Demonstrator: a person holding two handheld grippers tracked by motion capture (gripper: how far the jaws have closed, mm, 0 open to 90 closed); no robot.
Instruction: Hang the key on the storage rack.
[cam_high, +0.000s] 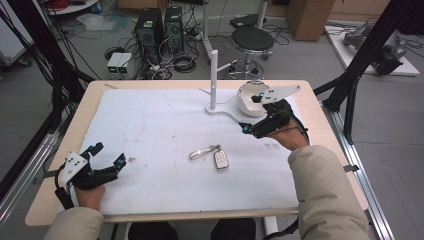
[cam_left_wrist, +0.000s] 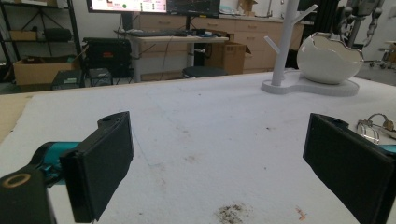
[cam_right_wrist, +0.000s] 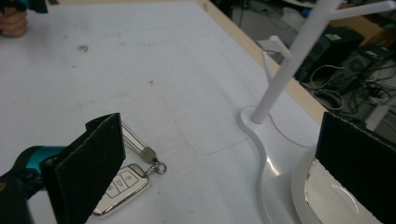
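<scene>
Hiding part of the key fob (cam_right_wrist: 122, 186): spread left gripper (cam_high: 107, 155), spread right gripper (cam_high: 252, 114) fingers.

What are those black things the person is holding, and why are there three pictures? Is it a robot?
No robot here. A person sits at a table covered by a white sheet and holds a grabbing tool in each hand: the left tool and the right tool. Both are open and hold nothing.

One picture comes from a camera up high. The other two come from small cameras riding on each tool, so you see its black jaws close up.

On the sheet lie a car key with a metal clip, and a white stand with pegs, joined to a white egg-shaped bowl.
</scene>
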